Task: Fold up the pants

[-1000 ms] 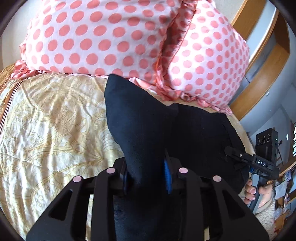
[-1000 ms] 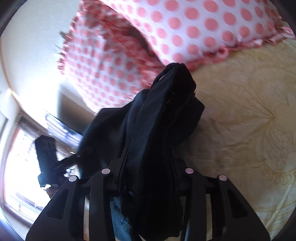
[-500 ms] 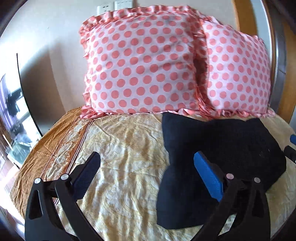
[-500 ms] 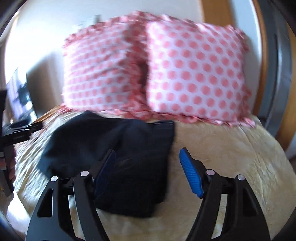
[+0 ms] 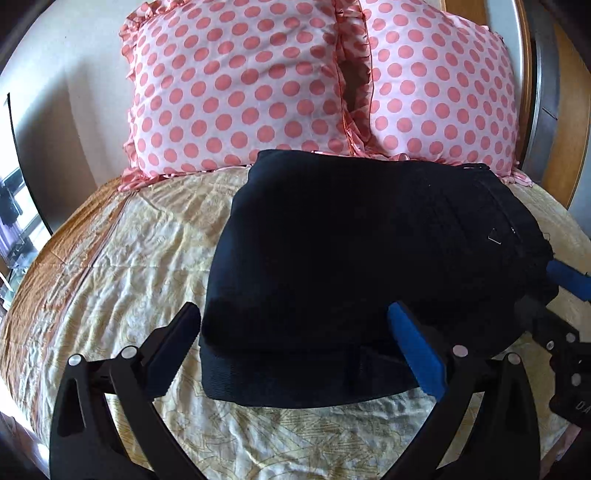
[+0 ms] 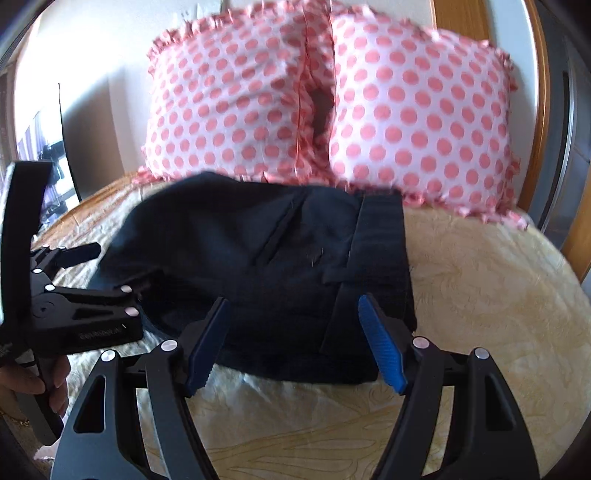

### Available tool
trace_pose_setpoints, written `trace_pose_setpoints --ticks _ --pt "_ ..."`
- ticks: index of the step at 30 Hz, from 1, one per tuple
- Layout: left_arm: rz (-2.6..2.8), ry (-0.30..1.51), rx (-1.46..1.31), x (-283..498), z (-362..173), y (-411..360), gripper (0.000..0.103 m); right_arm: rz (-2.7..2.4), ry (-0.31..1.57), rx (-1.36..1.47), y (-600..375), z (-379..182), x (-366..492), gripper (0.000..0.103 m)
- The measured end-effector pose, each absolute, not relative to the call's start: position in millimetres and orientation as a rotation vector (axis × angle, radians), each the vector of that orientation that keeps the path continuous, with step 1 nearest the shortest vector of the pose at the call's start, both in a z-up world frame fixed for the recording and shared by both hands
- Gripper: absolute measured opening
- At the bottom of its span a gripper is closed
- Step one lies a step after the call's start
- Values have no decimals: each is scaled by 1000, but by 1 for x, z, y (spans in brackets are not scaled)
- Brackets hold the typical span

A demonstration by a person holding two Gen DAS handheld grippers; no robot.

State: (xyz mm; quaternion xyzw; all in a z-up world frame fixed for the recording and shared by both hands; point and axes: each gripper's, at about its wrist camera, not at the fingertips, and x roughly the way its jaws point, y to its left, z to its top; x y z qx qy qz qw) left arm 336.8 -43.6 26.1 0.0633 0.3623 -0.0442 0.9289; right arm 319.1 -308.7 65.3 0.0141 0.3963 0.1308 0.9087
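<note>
A: Where are the pants [image 5: 351, 266] right now?

B: Folded into a dark, thick bundle lying on the bed [image 5: 122, 266], on the pale yellow patterned bedspread. The far edge of the bundle sits just in front of the 2 polka-dot pillows [image 5: 236, 85], which lean at the head of the bed.

A: And the left hand-held gripper [image 5: 295, 339]?

B: Its fingers are spread wide, with nothing between them but the near edge of the bundle seen past them. The right finger's blue pad [image 5: 413, 354] overlaps the pants in the picture; I cannot tell whether it touches the cloth. From the right wrist view the same tool shows at the left side of the bundle, gripped by the person's hand [image 6: 33, 387].

A: The right hand-held gripper [image 6: 295, 343]?

B: Also wide apart and holding nothing. Both blue pads frame the near edge of the pants [image 6: 266, 266], close to the waistband strip at the bundle's right side. In the left wrist view 1 of its blue pads pokes in at the right edge, just beside the cloth.

A: Anything else?

B: A wooden headboard [image 6: 450, 14] behind the pillows.
</note>
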Motion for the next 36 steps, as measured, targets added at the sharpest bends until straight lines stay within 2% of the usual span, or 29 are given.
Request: trace_pose_setpoints --ticks 6,8,18,23,28,36 --pt "-82 740 138 335 21 -46 101 276 830 -27 -295 54 318 90" --pt "-90 757 122 338 21 -43 101 277 825 -25 -295 52 318 92" --pt "-104 779 97 340 17 -40 101 287 814 -12 -299 59 316 93" --pt "-87 739 89 329 23 -40 101 178 715 -18 -308 76 308 90" --pt "-67 763 133 335 17 -47 101 103 847 -76 -308 51 330 91" --pt "-80 768 111 338 14 -43 101 131 879 6 -324 47 336 96"
